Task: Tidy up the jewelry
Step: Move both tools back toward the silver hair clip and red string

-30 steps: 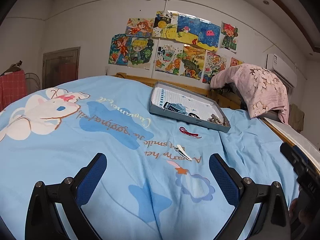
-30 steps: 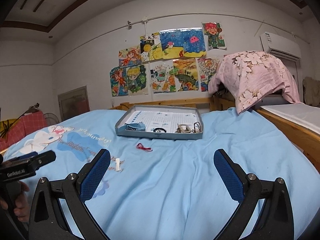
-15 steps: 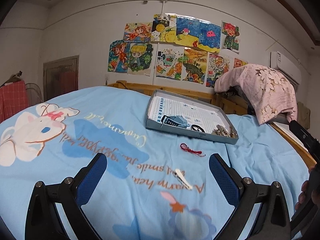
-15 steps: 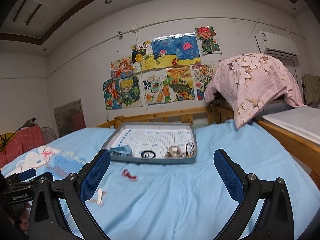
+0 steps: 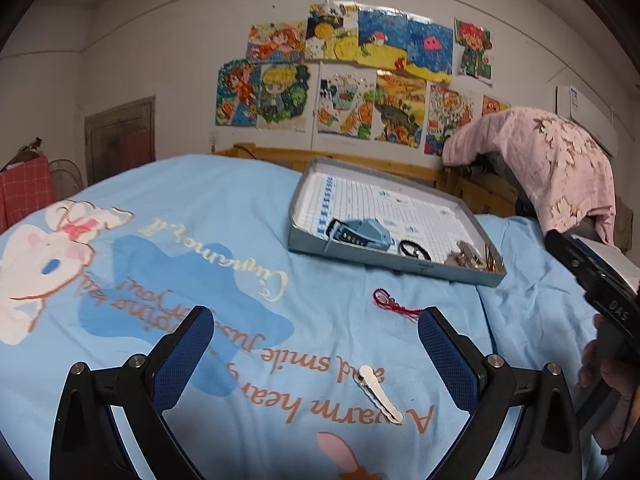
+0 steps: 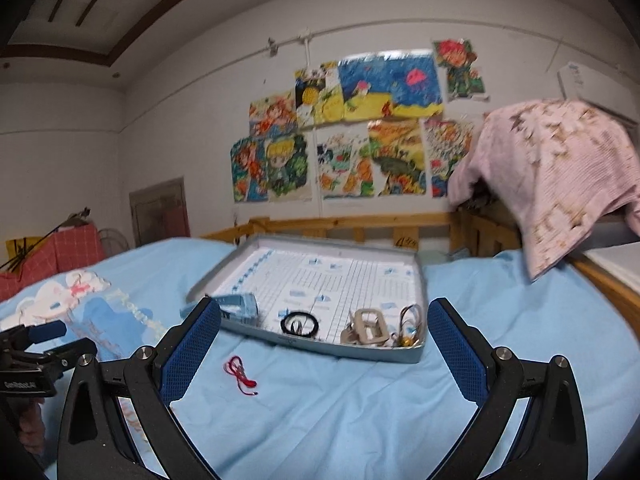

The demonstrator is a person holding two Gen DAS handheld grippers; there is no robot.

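A grey tray (image 5: pixel 304 240) (image 6: pixel 344 354) lies on the blue bedspread and holds a blue hair claw (image 5: pixel 362 233) (image 6: pixel 240 306), a black hair tie (image 5: pixel 414 249) (image 6: pixel 300 324), a beige clip (image 6: pixel 370 330) and small metal pieces (image 5: pixel 472 258). In front of the tray lies a red string bracelet (image 5: pixel 390 306) (image 6: pixel 240 372). A white hair clip (image 5: pixel 378 388) lies between the fingers of my open left gripper (image 5: pixel 316 356), low and close. My right gripper (image 6: pixel 324 352) is open and empty, hovering before the tray.
A wooden bed rail (image 6: pixel 360 224) runs behind the tray. A pink flowered cloth (image 5: pixel 552 164) (image 6: pixel 560 176) hangs at the right. The other handheld gripper and a hand (image 5: pixel 608 380) show at the right edge of the left wrist view.
Both grippers have moved forward toward the tray. The white clip now sits between the left fingers, and the tray fills more of the right wrist view.
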